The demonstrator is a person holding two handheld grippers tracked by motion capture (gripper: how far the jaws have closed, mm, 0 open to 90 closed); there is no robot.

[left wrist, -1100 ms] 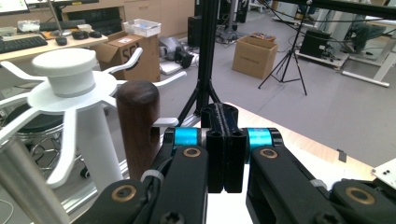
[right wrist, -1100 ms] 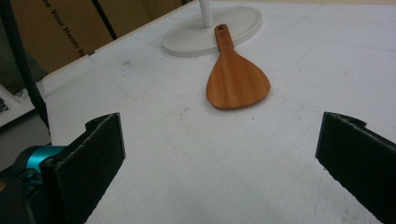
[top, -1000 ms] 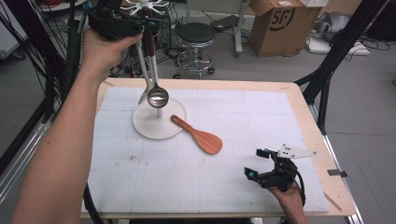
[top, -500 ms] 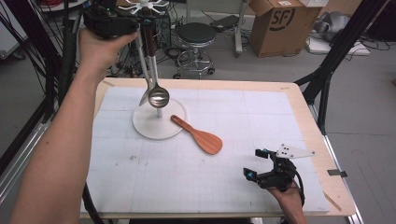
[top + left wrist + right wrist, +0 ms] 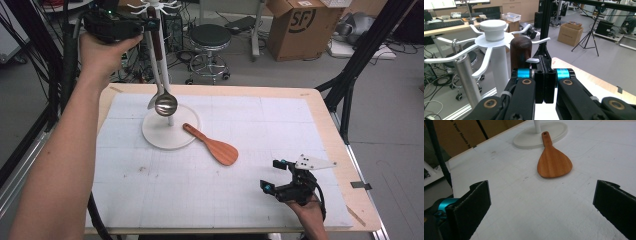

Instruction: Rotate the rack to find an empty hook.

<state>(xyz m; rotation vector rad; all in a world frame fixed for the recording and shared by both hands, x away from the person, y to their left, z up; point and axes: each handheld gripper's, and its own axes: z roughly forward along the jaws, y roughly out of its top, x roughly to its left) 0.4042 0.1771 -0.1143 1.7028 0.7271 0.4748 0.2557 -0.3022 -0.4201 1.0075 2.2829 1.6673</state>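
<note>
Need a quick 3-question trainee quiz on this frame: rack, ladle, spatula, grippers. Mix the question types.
1. True or false: the right gripper has its jaws wide open above the white foam mat.
2. Where does the handle end of the flat wooden spatula rest?
A. on the round base of the white utensil rack
B. on the bare wooden table edge
C. between the right gripper's jaws
3. Fill in: the left gripper is up at the top of the rack, by the dark wooden handle of the metal ____.

Key: 1 true; 2 A; 3 ladle.
</note>
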